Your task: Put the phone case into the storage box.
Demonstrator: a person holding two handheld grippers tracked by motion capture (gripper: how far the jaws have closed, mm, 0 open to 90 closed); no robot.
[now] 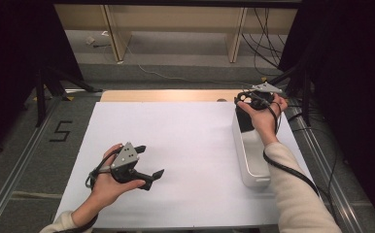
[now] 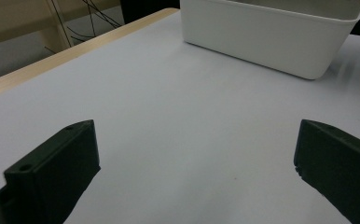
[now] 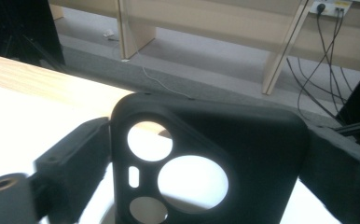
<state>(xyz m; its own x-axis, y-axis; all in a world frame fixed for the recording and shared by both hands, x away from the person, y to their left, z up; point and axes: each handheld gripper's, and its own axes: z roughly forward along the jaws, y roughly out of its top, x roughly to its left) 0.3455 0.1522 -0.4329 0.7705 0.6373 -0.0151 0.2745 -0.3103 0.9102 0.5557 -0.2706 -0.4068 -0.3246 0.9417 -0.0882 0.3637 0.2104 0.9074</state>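
Black and matte, the phone case (image 3: 206,163) is a soft-looking shell with rounded corners and a cluster of cut-outs at one end: two large round holes, a smaller round one below them and a narrow slot between. In the right gripper view it stands between the two black jaws, which press against its opposite side edges, so the right gripper (image 1: 251,99) is pinching it. In the high view that gripper sits at the far right of the desk (image 1: 176,141), above the far end of a long white bin (image 1: 251,160) that runs along the desk's right edge; the case hangs down from the gripper (image 1: 244,121) over that end of the bin, and whether it touches the bin I cannot tell. The left gripper (image 1: 149,162) is near the desk's front-left corner, just over the white surface, its jaws spread wide with nothing between them; in the left gripper view the bare desk lies between them and the white bin (image 2: 271,37) stands well beyond.
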